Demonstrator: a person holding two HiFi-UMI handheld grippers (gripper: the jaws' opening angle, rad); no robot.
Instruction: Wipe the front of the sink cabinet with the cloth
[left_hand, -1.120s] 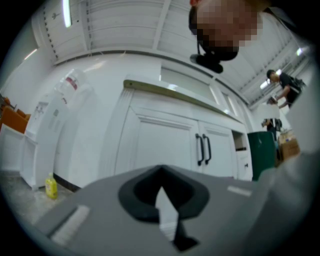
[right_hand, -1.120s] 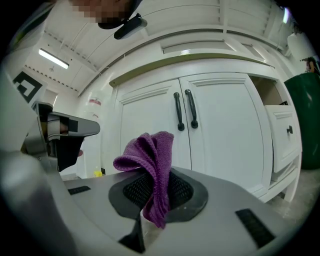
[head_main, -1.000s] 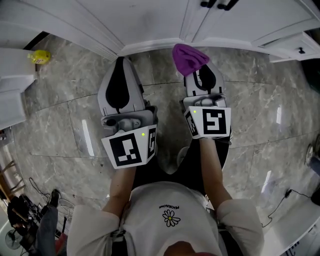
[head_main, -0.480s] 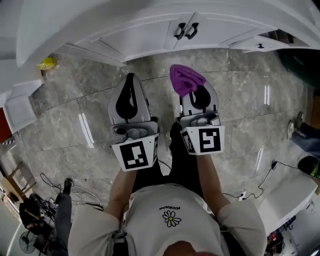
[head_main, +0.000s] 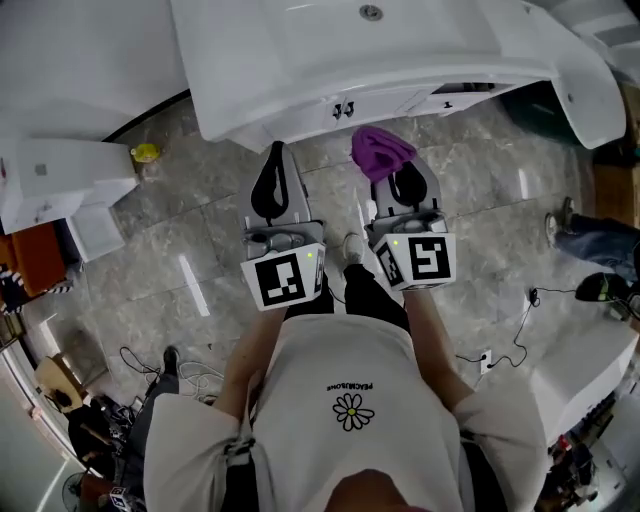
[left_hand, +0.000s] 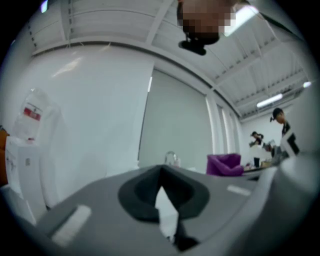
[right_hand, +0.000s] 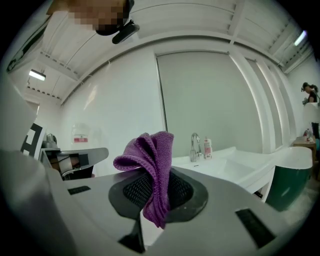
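Note:
The purple cloth (head_main: 381, 152) (right_hand: 152, 170) is bunched and pinched in my right gripper (head_main: 398, 170) (right_hand: 159, 210), which is shut on it. It hangs just in front of the white sink cabinet's front (head_main: 400, 101), below the overhanging sink top (head_main: 300, 60). My left gripper (head_main: 277, 152) (left_hand: 161, 176) is beside it on the left, jaws shut with nothing in them. In the left gripper view the cloth (left_hand: 225, 164) shows off to the right. The right gripper view shows the sink basin (right_hand: 235, 165) with its faucet (right_hand: 194, 146) ahead.
Grey marble floor (head_main: 200, 260) lies below. A white unit (head_main: 60, 180) stands at the left with a small yellow object (head_main: 146, 153) beside it. Cables (head_main: 520, 330) and a person's legs (head_main: 590, 245) are at the right. A dark green tub (right_hand: 292, 187) sits under the counter's right end.
The head view has risen and pulled back, so the sink top now shows above the cabinet doors. Both grippers have come up with it, the cloth still held in the right one.

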